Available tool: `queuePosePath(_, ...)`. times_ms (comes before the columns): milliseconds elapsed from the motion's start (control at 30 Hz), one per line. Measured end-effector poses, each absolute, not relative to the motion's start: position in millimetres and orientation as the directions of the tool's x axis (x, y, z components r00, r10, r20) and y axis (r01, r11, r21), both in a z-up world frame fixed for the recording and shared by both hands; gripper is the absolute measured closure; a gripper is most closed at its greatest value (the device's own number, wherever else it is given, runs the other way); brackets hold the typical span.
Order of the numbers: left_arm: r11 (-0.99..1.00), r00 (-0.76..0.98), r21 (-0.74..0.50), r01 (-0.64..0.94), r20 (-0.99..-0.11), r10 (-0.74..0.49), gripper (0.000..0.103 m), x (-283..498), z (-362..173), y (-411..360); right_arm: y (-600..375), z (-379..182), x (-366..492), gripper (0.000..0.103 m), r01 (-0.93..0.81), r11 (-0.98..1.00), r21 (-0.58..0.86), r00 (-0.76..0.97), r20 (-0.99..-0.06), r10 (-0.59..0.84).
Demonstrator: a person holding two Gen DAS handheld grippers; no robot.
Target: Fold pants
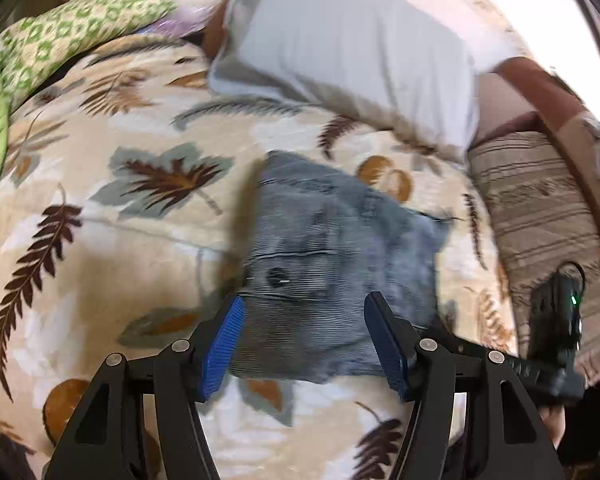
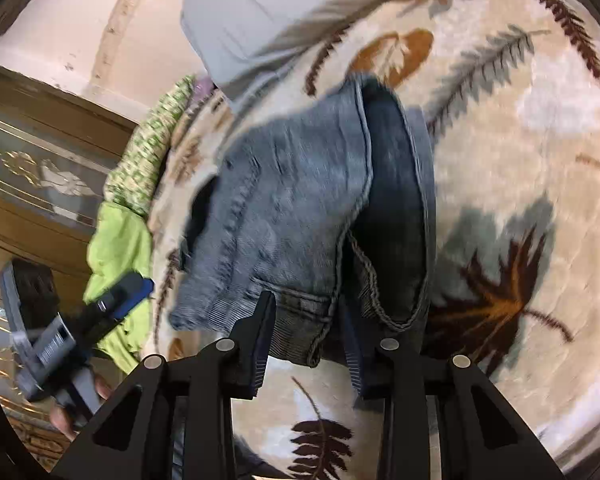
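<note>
- We see a bed under a cream blanket printed with brown and grey leaves [image 1: 148, 240]; it carries everything.
- A pale grey oblong pillow [image 1: 340, 40] lies at twelve o'clock, well clear of the folding, we judge.
- The pants, grey-blue denim folded into a squat bundle [image 1: 332, 248], rest mid-blanket.
- Our right tongs [image 2: 308, 344] stand part-closed astride the waistband edge at six o'clock; whether the pads grip it, we cannot tell.
- Our left tongs [image 1: 304, 344] hang spread above the bundle, pinching nothing.

left hand-held gripper [image 1: 304, 344] jaws apart, right hand-held gripper [image 2: 308, 344] jaws narrower
</note>
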State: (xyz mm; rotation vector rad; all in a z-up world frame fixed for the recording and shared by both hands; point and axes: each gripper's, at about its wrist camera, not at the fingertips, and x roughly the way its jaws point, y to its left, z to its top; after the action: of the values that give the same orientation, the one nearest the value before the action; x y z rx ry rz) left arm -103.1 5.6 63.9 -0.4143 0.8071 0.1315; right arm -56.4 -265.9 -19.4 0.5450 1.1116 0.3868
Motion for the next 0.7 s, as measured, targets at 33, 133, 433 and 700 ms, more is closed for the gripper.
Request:
queuePosePath(33,0.912,0.68,-0.3,-0.28,-0.732,-0.032,0.041,-102.6,61.6,5.8,-264.0,-23.3,-55.9,0.072,-0.013,0.82,0.572,0.392,-0.751,0.531)
queuePosePath(133,0.912,0.657,-0.282,-0.297,-0.754,-0.019,0.041,-87.8,47.1,3.9,-266.0,-35.1,-54.4,0.075,0.038,0.825,0.563,0.376,-0.773,0.51)
queuePosePath(433,0.899,0.634,-0.321,-0.298,-0.771,-0.065,0.037,-67.9,3.0,3.8,-265.5,-13.3,-69.3,0.095,0.002,0.868,0.496,0.442,-0.779,0.445)
queuePosePath(700,0.893,0.642,-0.344,-0.291,-0.762,-0.084,0.035,-71.3,-7.0,8.3,-262.5,-39.6,-64.6,0.088,0.004,0.875,0.484,0.412,-0.798,0.44)
